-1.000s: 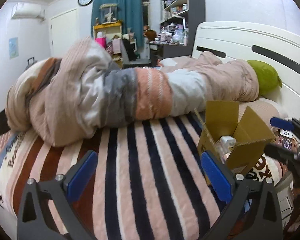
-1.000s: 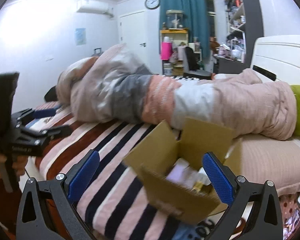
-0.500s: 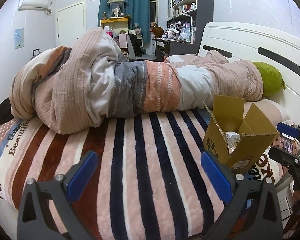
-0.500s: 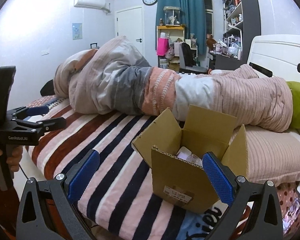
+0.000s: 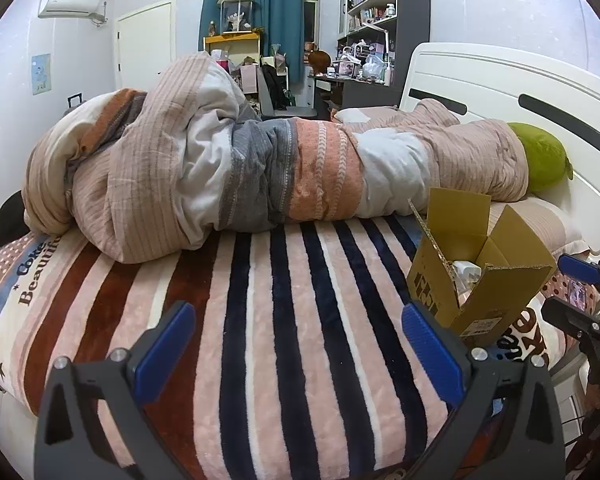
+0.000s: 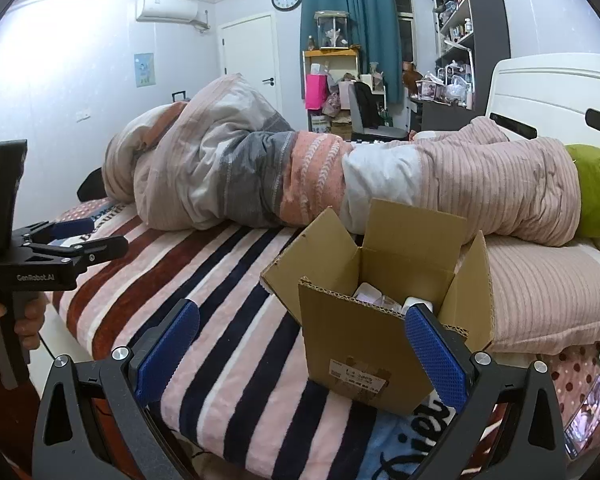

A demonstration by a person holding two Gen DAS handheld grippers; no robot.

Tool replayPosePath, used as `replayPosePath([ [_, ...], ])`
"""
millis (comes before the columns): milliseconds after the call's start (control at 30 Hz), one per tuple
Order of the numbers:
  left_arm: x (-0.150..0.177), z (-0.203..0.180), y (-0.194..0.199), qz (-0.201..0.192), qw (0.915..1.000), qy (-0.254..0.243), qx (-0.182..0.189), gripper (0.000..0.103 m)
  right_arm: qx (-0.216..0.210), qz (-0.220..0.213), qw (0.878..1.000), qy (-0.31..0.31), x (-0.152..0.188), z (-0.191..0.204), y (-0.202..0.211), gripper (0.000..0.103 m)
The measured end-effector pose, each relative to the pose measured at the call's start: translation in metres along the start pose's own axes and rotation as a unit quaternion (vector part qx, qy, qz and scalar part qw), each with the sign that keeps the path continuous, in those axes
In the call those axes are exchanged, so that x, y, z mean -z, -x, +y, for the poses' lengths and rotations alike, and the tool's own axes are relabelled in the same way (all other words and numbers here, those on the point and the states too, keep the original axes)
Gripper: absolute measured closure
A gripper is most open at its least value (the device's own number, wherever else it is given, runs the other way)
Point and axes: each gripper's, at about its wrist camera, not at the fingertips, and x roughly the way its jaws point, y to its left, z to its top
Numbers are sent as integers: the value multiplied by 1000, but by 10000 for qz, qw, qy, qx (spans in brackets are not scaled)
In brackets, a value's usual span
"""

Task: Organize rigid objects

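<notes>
We see 1 open brown cardboard box (image 6: 376,320) w/ pale items inside, near striped blanket (image 5: 284,320) edge. Left gripper (image 5: 296,344), right gripper (image 6: 300,344): both wide apart, empty. Blanket centre free.

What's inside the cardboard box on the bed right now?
Through the open flaps of the cardboard box, only the tops of a few pale items show, white and pinkish. Its walls hide the rest, so their number and type can't be told.
</notes>
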Motion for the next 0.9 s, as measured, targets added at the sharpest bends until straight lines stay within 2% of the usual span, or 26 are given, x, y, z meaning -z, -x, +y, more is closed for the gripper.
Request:
replayPosePath([
  [900,0,-12,11,-71,10000,-5,-59,1,-30,-52,10000,-20,0,2,6,0],
])
